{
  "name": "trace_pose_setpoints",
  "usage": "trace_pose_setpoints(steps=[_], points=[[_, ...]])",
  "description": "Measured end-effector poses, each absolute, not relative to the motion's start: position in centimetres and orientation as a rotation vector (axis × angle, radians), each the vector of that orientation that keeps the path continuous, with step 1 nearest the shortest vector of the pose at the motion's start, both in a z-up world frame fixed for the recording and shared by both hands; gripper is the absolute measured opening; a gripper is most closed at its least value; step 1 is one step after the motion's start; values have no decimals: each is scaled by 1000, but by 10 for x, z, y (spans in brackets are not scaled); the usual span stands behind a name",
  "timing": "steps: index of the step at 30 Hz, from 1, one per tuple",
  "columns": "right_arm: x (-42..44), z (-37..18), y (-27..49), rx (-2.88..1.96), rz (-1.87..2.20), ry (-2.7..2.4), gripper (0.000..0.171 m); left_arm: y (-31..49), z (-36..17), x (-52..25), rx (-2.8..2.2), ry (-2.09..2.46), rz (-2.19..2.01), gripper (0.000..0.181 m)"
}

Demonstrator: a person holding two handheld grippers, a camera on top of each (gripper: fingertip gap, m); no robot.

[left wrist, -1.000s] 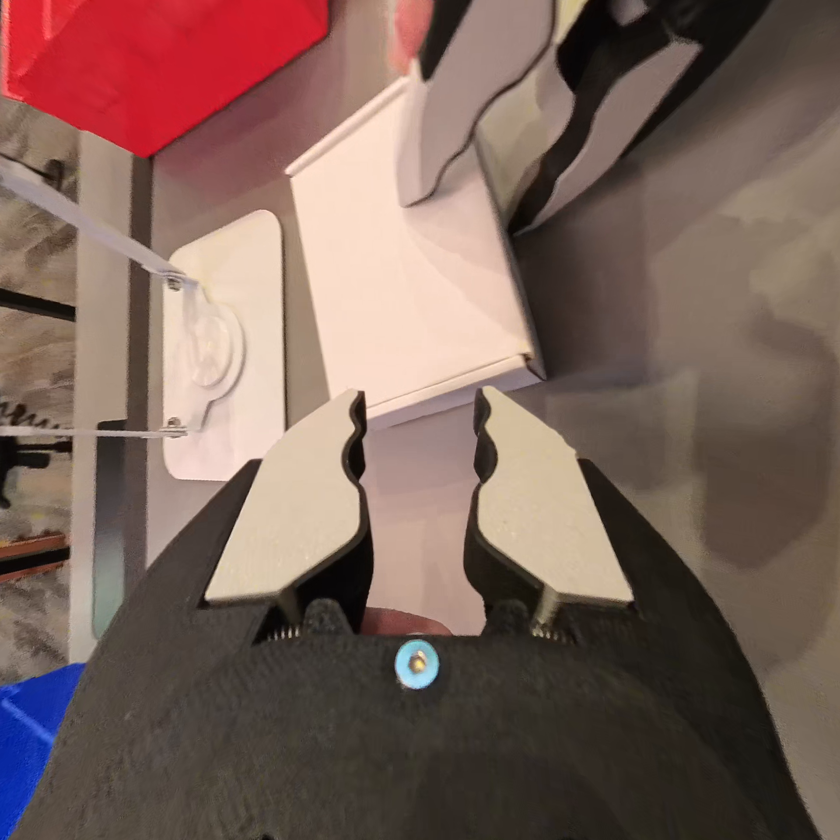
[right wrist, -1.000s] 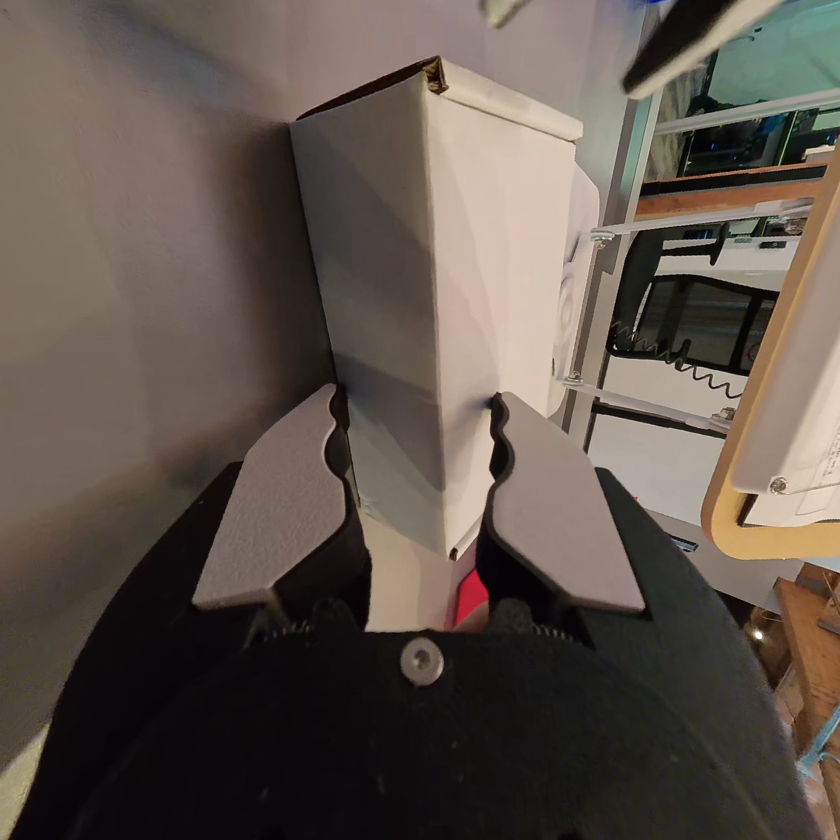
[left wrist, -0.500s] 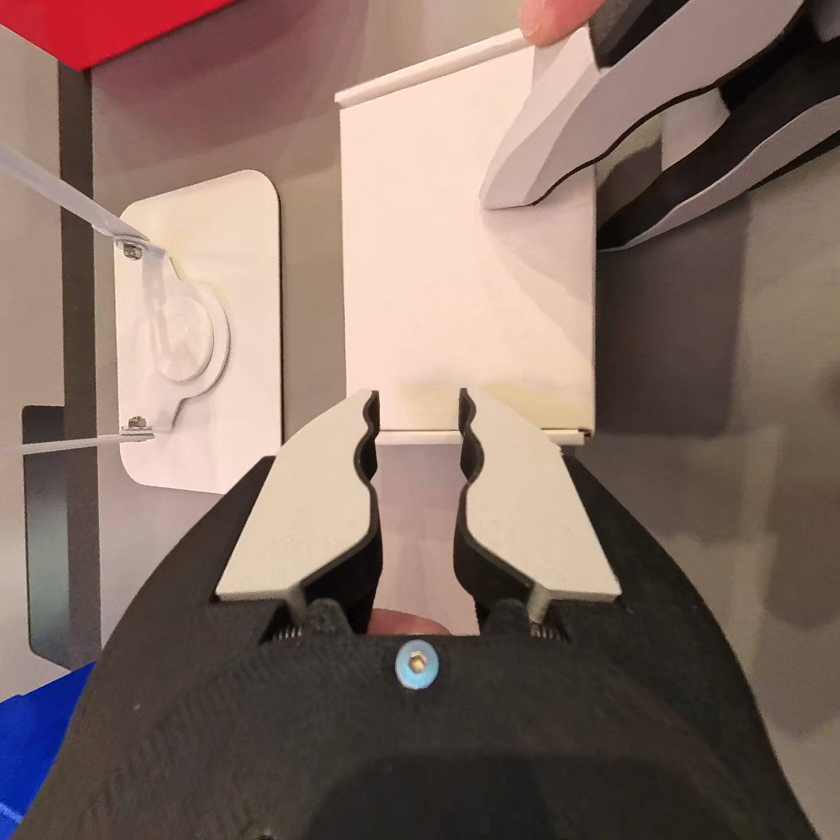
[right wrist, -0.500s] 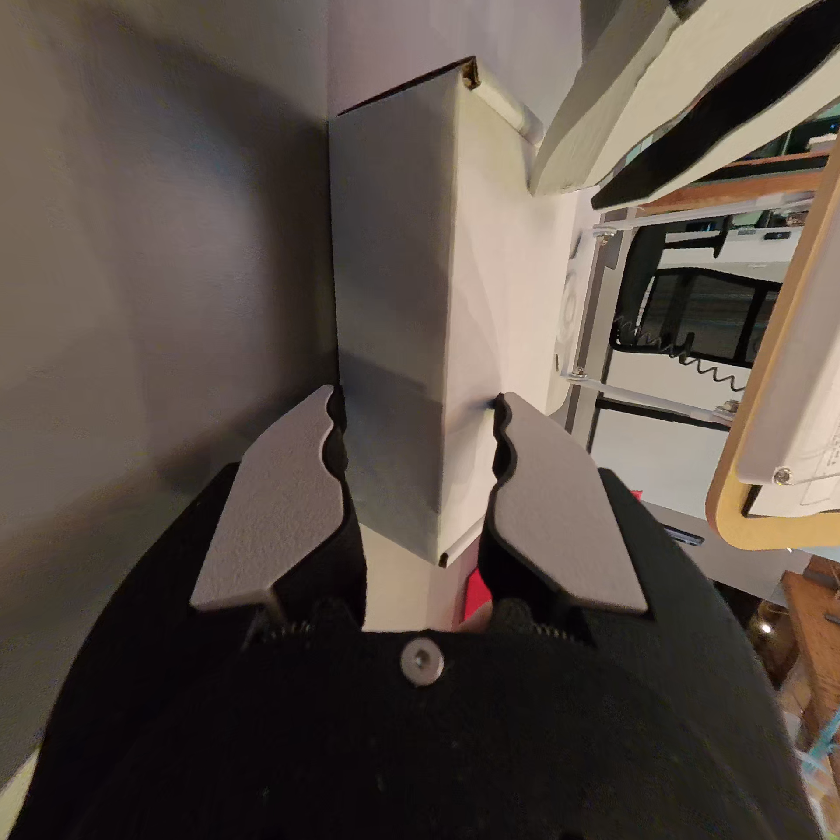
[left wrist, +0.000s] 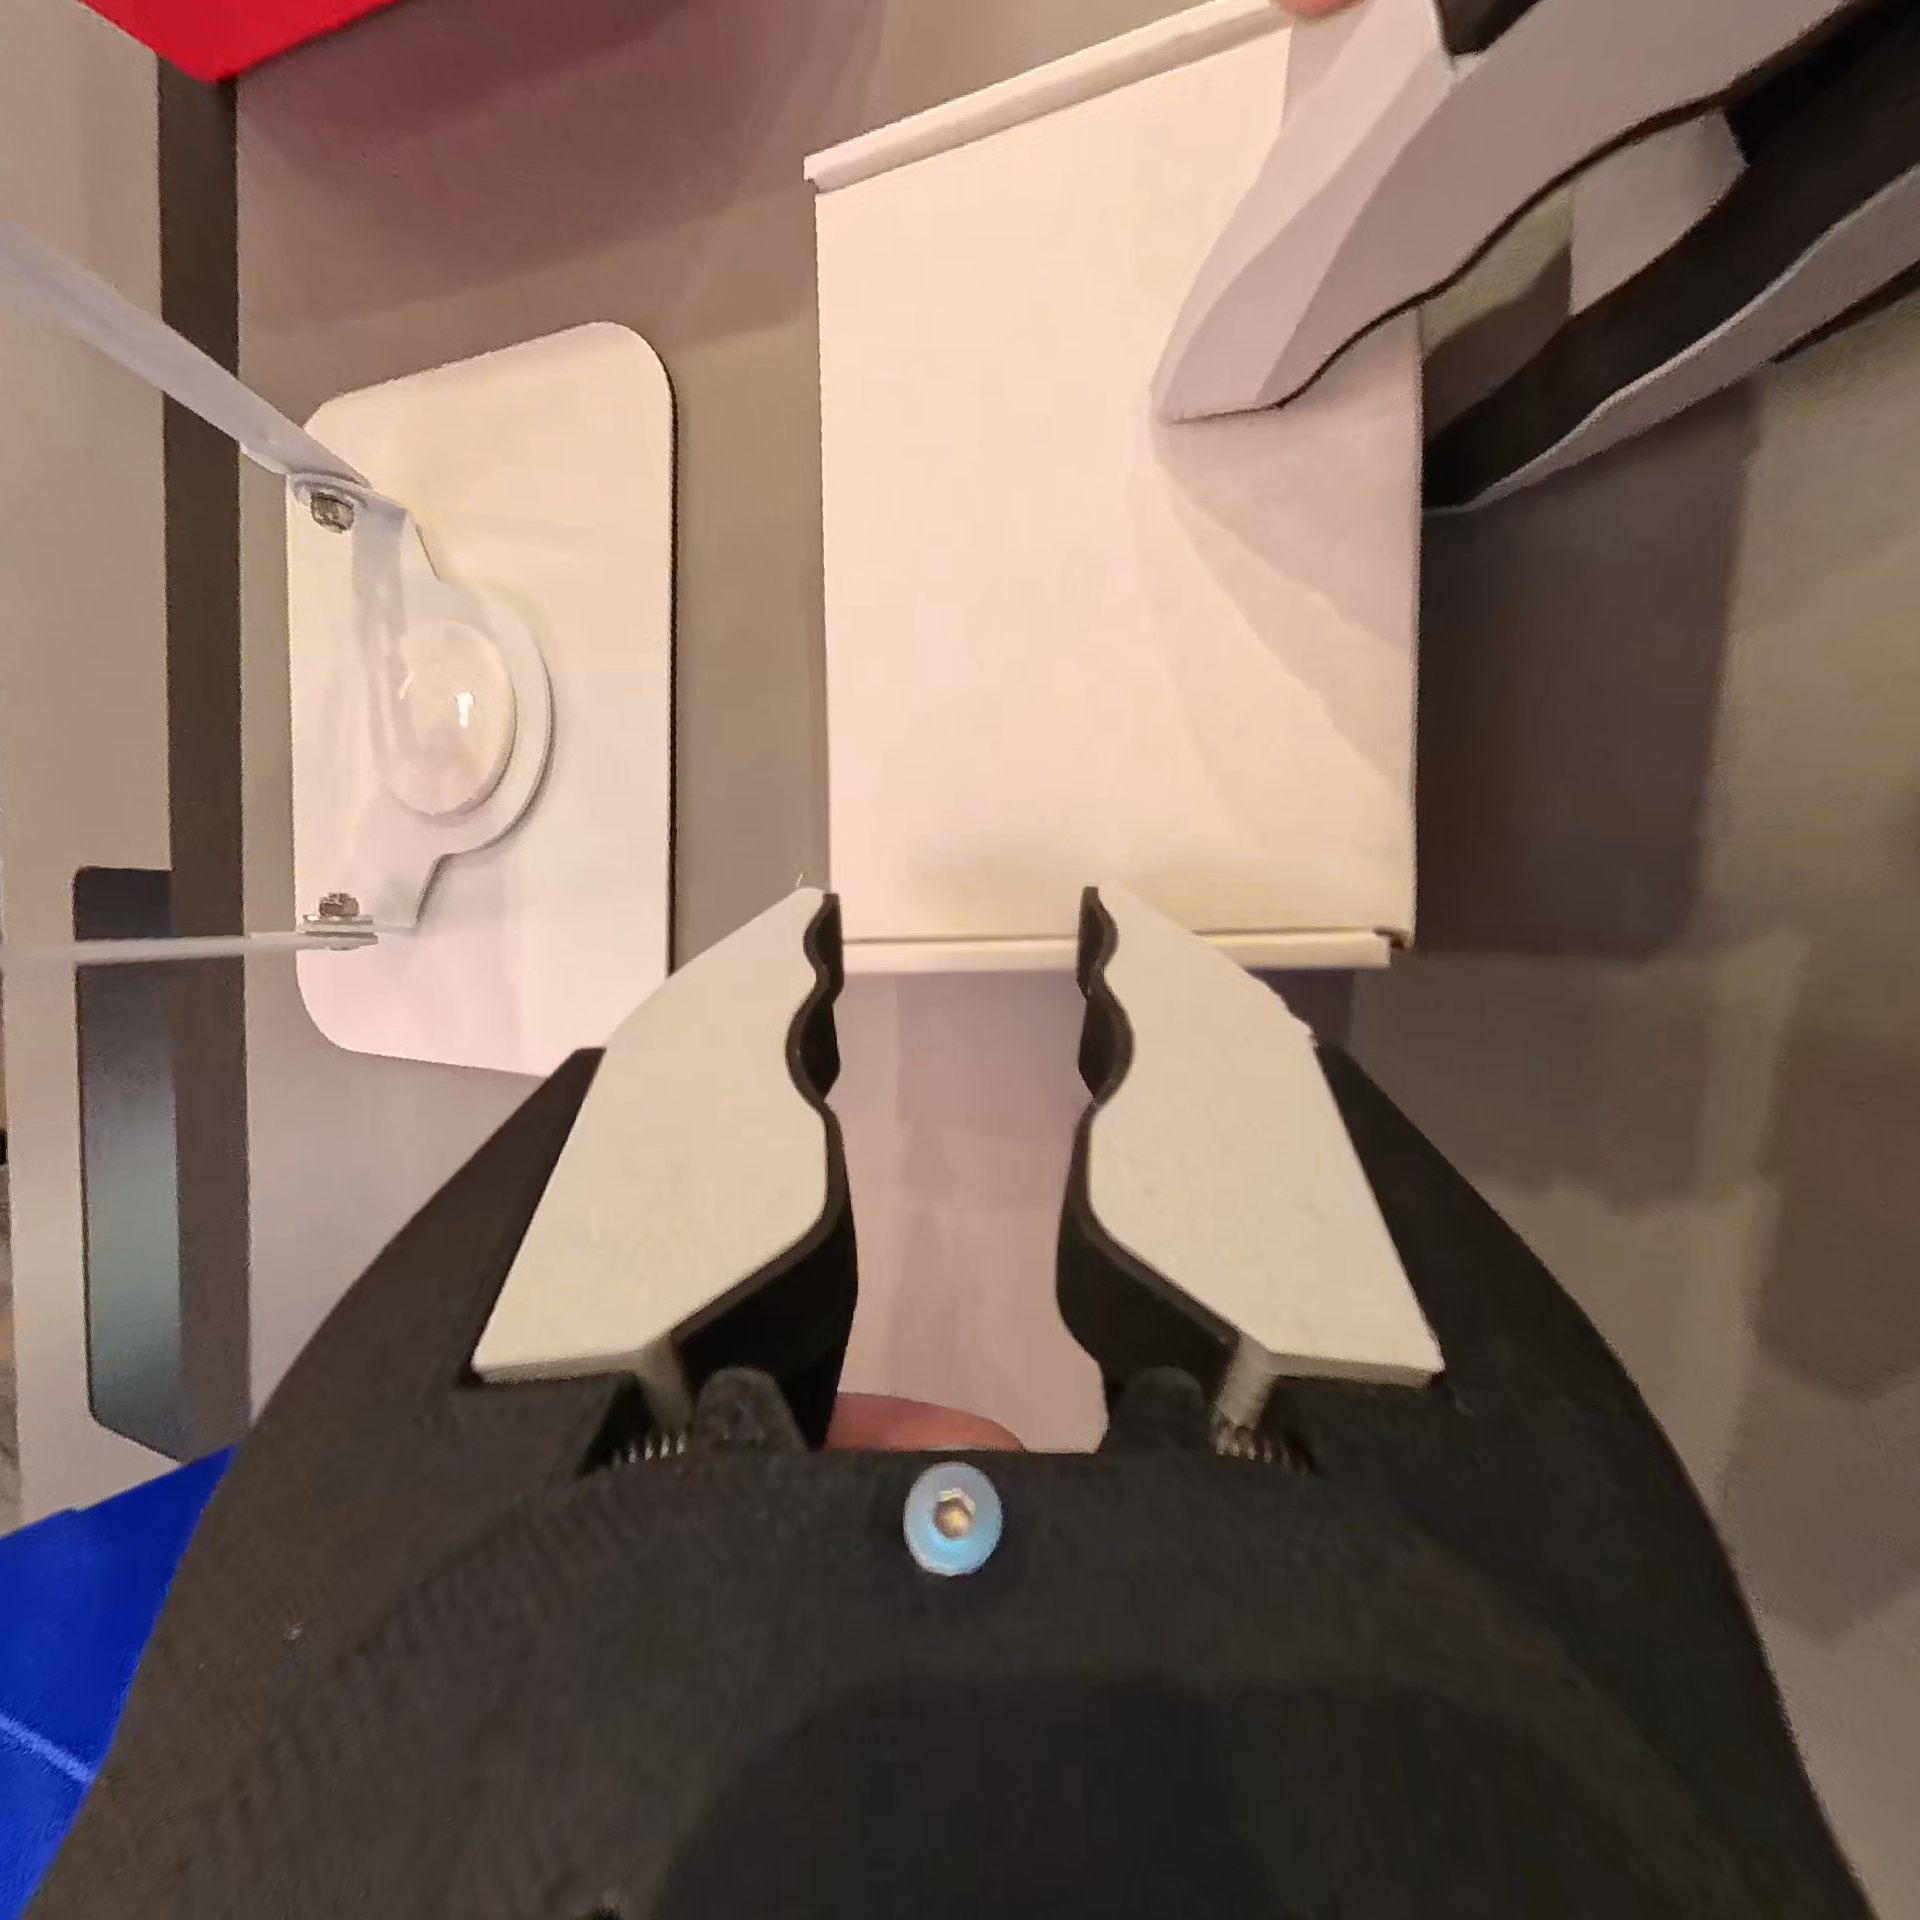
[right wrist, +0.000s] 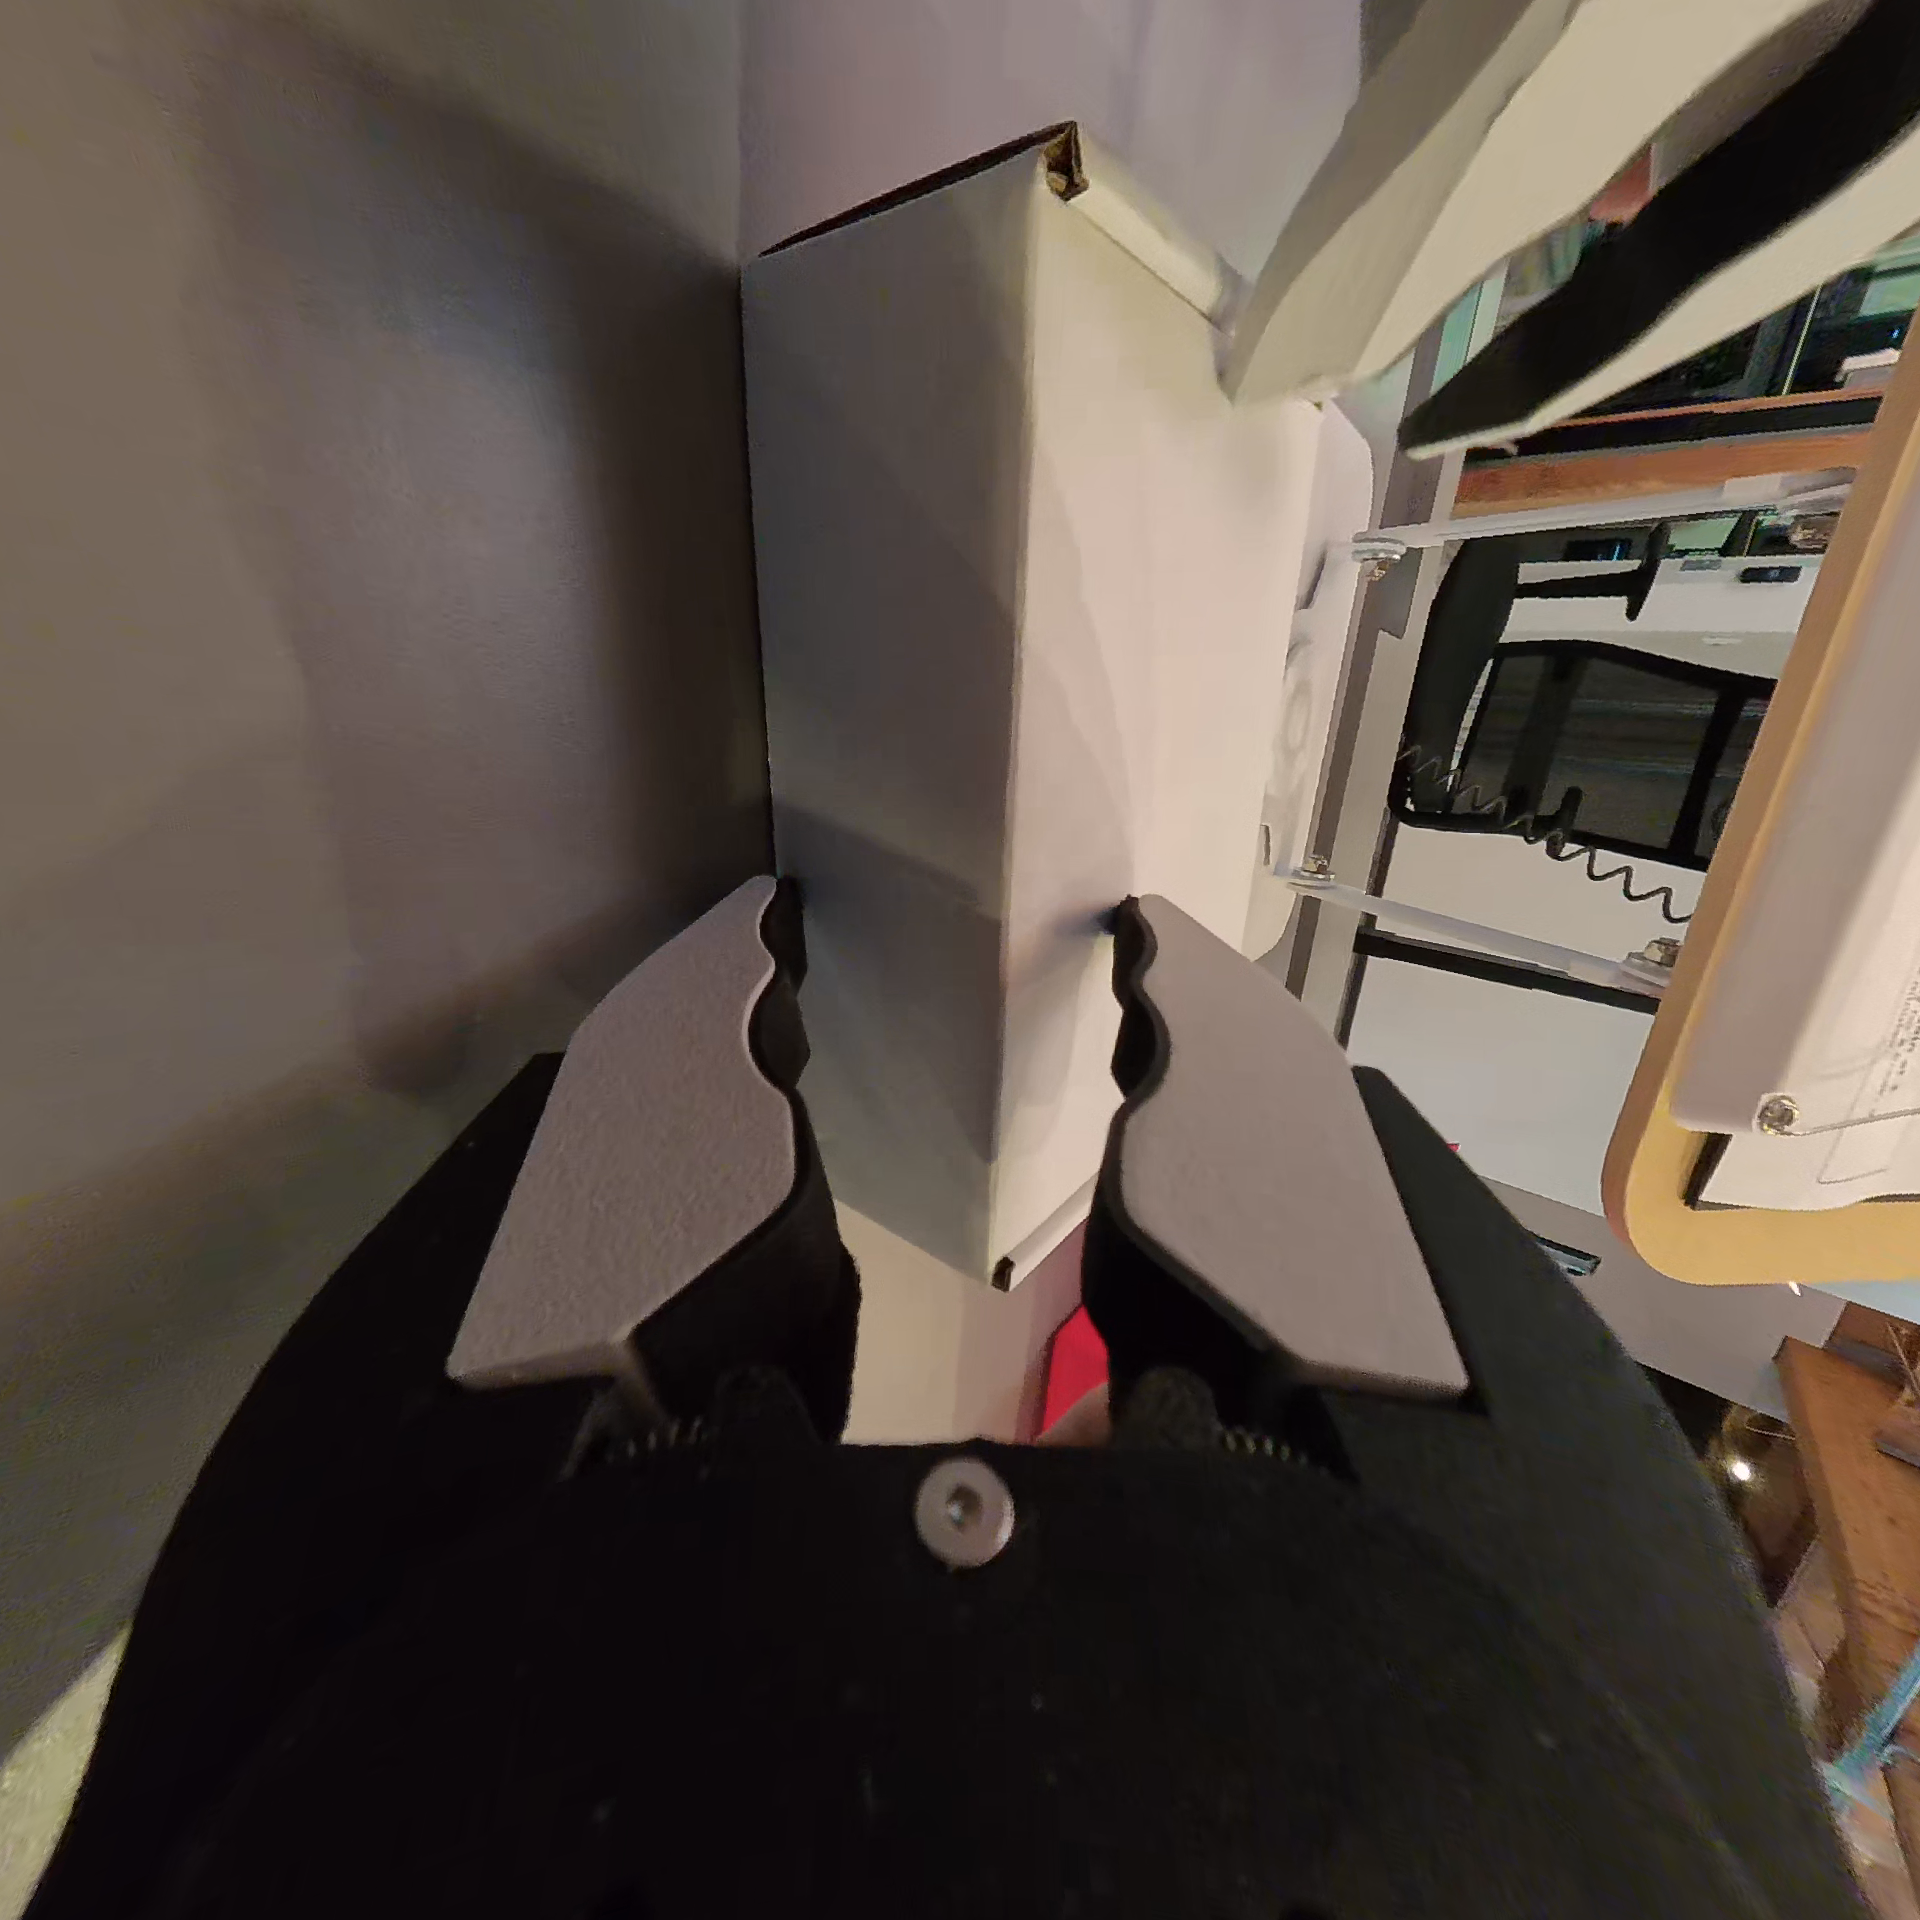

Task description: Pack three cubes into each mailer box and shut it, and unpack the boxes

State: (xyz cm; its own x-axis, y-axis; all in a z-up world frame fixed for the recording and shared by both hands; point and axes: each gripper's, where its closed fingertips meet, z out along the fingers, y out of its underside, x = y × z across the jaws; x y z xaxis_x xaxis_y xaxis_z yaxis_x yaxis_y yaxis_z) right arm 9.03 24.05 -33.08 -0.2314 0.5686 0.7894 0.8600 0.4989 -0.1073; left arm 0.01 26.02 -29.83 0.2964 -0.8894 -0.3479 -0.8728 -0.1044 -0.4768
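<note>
A closed white mailer box (left wrist: 1091,582) lies on the grey table (left wrist: 1662,1143). My right gripper (right wrist: 951,909) is shut on the box (right wrist: 894,727) at one end. One of its fingers (left wrist: 1278,260) lies on the lid and the other sits lower, beside the right wall. My left gripper (left wrist: 956,925) is open and comes down from above, its tips straddling the middle of the box's near edge. It also shows in the right wrist view, where its fingers (right wrist: 1403,208) hover by the far end of the box. No cubes are in view.
A white plate with a clear dome mount (left wrist: 488,696) lies on the table left of the box. A red bin (left wrist: 208,31) is at the far left and a blue bin (left wrist: 83,1610) at the near left. A wood-rimmed board (right wrist: 1766,935) stands beyond the table edge.
The box has turned square to the left wrist view. My left gripper has moved up to its near edge, its jaws narrowing and then widening a little. The right gripper's hold is unchanged.
</note>
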Motion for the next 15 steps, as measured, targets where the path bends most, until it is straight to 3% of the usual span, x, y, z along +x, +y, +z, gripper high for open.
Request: trace_pose_setpoints(steps=[11,15], points=[[90,-331,241,-1192,-448,-1948,56,237,-302,-4,-2063,1335,-236,33],[90,-331,242,-1190,-463,-1952,56,242,-302,-11,-2189,1175,-282,56]])
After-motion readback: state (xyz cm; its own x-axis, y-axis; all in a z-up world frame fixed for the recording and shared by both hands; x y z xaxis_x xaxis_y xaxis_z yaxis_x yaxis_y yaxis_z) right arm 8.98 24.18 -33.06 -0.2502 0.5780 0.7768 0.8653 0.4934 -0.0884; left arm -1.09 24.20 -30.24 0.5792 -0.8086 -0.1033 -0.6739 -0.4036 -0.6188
